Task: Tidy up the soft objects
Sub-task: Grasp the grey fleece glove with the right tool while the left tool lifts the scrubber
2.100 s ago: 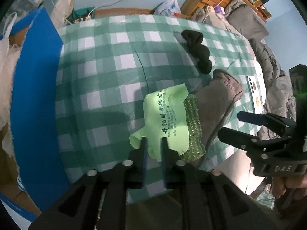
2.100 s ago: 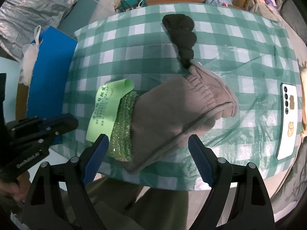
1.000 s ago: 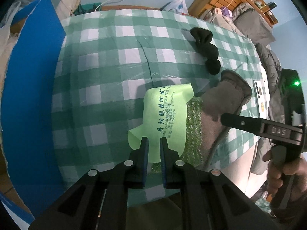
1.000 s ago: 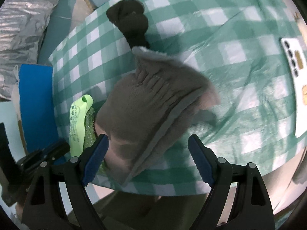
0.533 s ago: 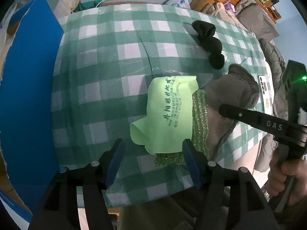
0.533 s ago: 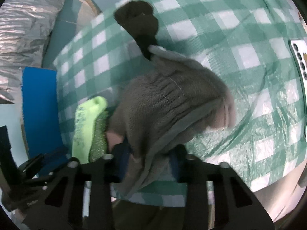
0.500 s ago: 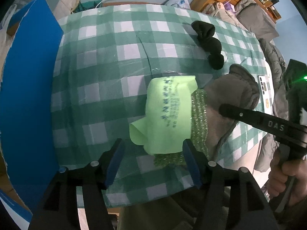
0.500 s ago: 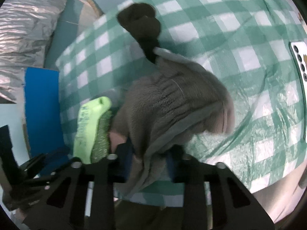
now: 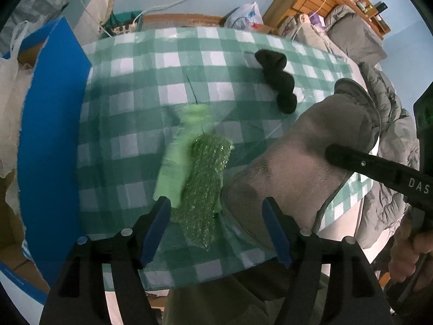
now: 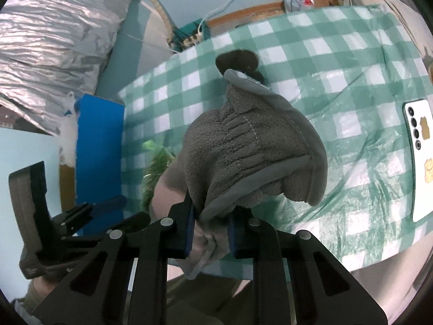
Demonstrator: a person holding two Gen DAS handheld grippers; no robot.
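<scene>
The right gripper (image 10: 209, 228) had clamped its blue-padded jaws on the near edge of the grey fleece garment with a smooth grey hem (image 10: 251, 157), which a second earlier lay flat on the green-and-white checked tablecloth (image 10: 338, 62); it now hung bunched and raised off the cloth. The left gripper (image 9: 216, 216), earlier pinching the light green printed cloth (image 9: 184, 146), had just been opening and stood with jaws apart, nothing pressed between them. That cloth had flopped sideways, blurred, baring the sparkly green mesh scrubber (image 9: 205, 178) beside it. The black knotted sock (image 9: 278, 81) lay unmoved farther back.
</scene>
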